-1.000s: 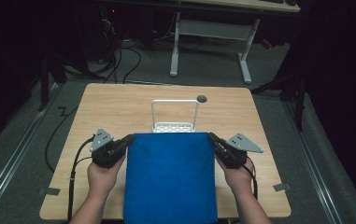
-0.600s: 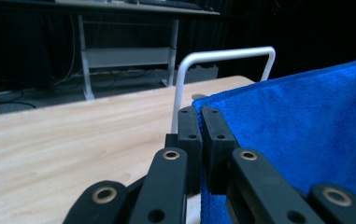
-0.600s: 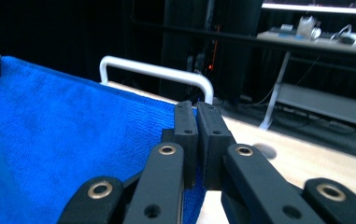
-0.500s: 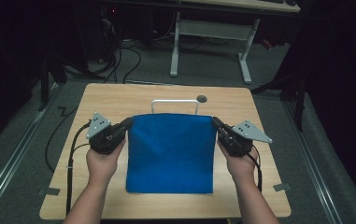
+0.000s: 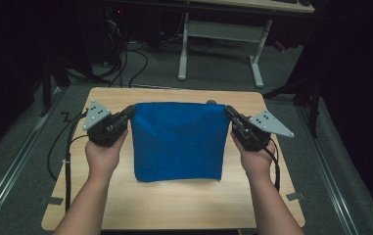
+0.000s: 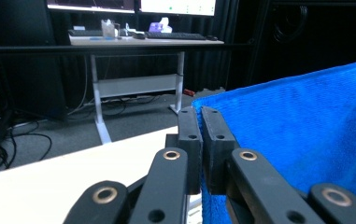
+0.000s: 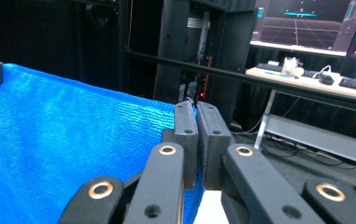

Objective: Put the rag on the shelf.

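My left tool [image 5: 128,113] is clamped on one top corner of the blue towel [image 5: 178,139], and my right tool [image 5: 231,113] is clamped on the other, jaws pressed together with cloth between them. The towel hangs stretched between the two, above the middle of the tabletop [image 5: 174,205], its top edge sagging slightly. To do this well I'd judge I should keep both tools level and the top edge taut, so the cloth comes down flat without bunching. I can't tell whether the lower hem touches the wood, and whatever stands behind the towel is hidden from me.
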`<action>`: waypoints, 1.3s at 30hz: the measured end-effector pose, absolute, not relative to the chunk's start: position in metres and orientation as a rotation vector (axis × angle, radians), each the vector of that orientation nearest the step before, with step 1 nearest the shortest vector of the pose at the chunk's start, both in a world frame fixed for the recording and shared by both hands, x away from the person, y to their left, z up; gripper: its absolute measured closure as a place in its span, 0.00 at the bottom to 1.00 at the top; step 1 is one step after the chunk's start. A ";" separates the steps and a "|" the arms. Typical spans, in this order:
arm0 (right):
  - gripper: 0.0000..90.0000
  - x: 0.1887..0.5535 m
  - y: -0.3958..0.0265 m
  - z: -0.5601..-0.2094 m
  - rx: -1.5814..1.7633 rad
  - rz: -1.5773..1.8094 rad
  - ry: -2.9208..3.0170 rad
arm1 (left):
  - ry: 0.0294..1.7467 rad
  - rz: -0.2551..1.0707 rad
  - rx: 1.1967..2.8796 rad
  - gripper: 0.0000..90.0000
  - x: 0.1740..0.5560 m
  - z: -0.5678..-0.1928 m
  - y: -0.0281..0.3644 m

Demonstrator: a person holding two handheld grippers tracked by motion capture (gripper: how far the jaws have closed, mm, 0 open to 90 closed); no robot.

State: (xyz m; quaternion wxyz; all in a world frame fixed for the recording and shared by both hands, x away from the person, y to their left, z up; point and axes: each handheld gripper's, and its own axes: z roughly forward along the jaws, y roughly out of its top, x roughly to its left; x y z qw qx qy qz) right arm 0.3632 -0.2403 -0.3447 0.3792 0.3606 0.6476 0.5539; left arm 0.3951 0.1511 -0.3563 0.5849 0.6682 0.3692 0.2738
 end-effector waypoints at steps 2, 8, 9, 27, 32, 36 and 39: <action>0.98 0.366 -0.241 -0.341 0.926 1.417 1.647 | 0.855 0.639 1.551 0.97 0.400 -0.352 0.153; 0.98 0.375 -0.242 -0.335 0.937 1.423 1.635 | 0.857 0.653 1.544 0.97 0.407 -0.349 0.154; 0.98 0.375 -0.242 -0.335 0.937 1.423 1.635 | 0.857 0.653 1.544 0.97 0.407 -0.349 0.154; 0.99 0.408 -0.244 -0.314 0.941 1.445 1.628 | 0.870 0.646 1.564 0.98 0.450 -0.332 0.153; 0.99 0.428 -0.246 -0.307 0.974 1.449 1.612 | 0.855 0.670 1.539 0.98 0.468 -0.321 0.147; 0.99 0.445 -0.249 -0.303 0.994 1.443 1.610 | 0.852 0.688 1.545 0.98 0.484 -0.316 0.144; 0.99 0.456 -0.248 -0.303 0.984 1.428 1.621 | 0.872 0.702 1.563 0.98 0.497 -0.315 0.141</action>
